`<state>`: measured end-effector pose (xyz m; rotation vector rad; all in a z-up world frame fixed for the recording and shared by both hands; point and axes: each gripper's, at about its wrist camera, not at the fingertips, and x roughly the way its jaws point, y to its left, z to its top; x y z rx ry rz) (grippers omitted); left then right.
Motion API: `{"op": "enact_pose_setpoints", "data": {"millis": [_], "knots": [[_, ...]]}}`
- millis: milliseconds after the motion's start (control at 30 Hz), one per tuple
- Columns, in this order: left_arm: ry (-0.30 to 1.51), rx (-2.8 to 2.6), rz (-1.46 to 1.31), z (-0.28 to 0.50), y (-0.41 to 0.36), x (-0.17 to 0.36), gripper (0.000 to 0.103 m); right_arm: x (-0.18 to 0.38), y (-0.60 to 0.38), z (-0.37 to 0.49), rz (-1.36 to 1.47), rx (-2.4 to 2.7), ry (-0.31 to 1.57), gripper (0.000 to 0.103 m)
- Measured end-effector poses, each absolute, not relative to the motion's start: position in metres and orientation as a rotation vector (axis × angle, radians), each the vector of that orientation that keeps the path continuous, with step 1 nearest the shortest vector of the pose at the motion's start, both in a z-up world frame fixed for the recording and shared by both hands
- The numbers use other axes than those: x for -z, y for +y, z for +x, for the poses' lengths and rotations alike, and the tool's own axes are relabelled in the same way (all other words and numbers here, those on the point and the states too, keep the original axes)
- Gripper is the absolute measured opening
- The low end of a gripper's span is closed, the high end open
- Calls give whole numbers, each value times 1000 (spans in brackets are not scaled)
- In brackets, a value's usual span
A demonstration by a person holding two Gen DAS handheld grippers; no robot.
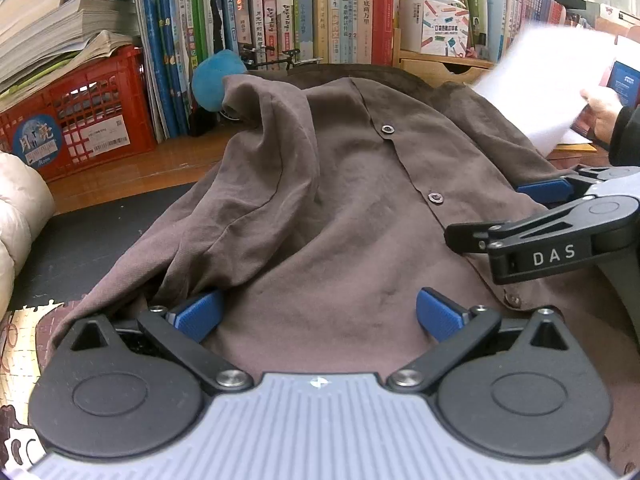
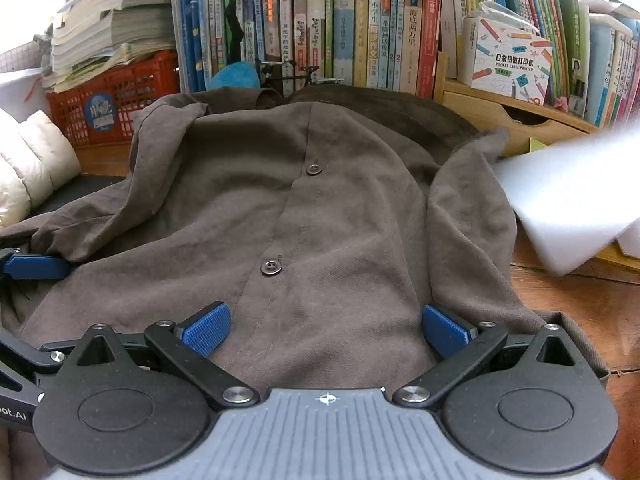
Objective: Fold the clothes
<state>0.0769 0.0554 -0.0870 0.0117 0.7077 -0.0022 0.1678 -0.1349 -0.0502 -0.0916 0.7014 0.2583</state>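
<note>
Brown buttoned shirt (image 1: 340,208) spread front-up across the middle of the wooden desk (image 1: 132,172), collar toward 12 o'clock against the row of books (image 1: 304,20), left sleeve bunched at 10 o'clock. Left gripper (image 1: 320,314) low over the hem at 6 o'clock, jaws wide with nothing between them; right gripper (image 2: 326,330) likewise over the hem, jaws wide and empty, buttons (image 2: 271,267) running toward 12 o'clock. Red crate (image 1: 80,120) under stacked papers at 10 o'clock, a hand (image 1: 604,112) with white paper (image 1: 548,84) at 2 o'clock.
</note>
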Motion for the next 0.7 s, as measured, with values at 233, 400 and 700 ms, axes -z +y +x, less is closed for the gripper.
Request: {"op": "enact_pose_setpoints", "data": {"millis": [233, 400, 700], "knots": [[708, 3, 8, 78, 57, 88, 103, 50, -143, 168, -100, -279, 702, 103], [707, 4, 6, 78, 56, 87, 103, 50, -143, 168, -101, -281, 702, 103], [707, 29, 12, 81, 65, 88, 103, 50, -143, 168, -102, -283, 702, 103]]}}
